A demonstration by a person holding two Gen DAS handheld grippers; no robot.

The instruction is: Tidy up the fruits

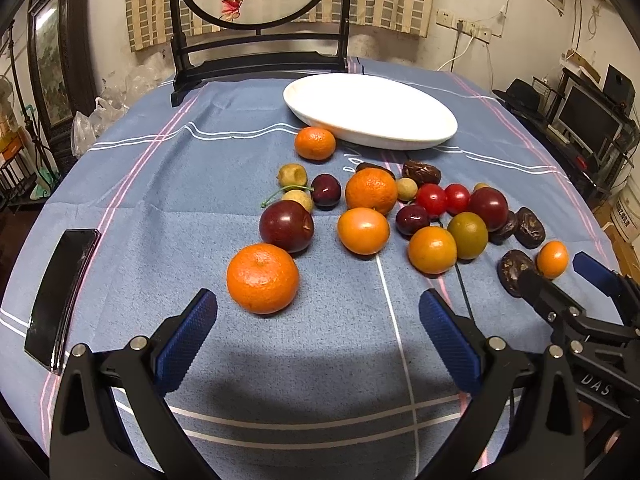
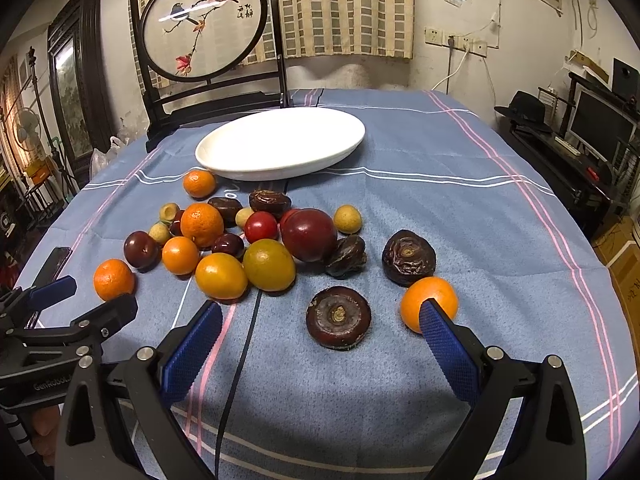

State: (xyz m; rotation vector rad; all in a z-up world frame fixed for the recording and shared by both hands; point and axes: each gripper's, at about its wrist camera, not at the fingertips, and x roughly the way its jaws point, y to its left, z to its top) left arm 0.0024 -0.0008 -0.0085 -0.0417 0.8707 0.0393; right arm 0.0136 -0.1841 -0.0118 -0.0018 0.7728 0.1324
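Note:
A white oval plate (image 1: 370, 110) lies empty at the back of the blue cloth; it also shows in the right wrist view (image 2: 280, 142). Many fruits lie loose in front of it: mandarins, dark plums, cherry tomatoes, dates, longans, dark water chestnuts. My left gripper (image 1: 318, 312) is open and empty, just short of a large mandarin (image 1: 263, 278). My right gripper (image 2: 320, 328) is open and empty; a dark water chestnut (image 2: 338, 322) lies between its fingers and a small orange (image 2: 429, 301) touches the right fingertip. The right gripper also shows in the left wrist view (image 1: 560, 276).
A black phone (image 1: 62, 296) lies on the cloth at the left. A round embroidered screen on a black stand (image 2: 204, 24) stands behind the plate. A thin black cable (image 2: 240, 344) runs across the cloth. Furniture and a monitor (image 2: 600, 120) stand beyond the right edge.

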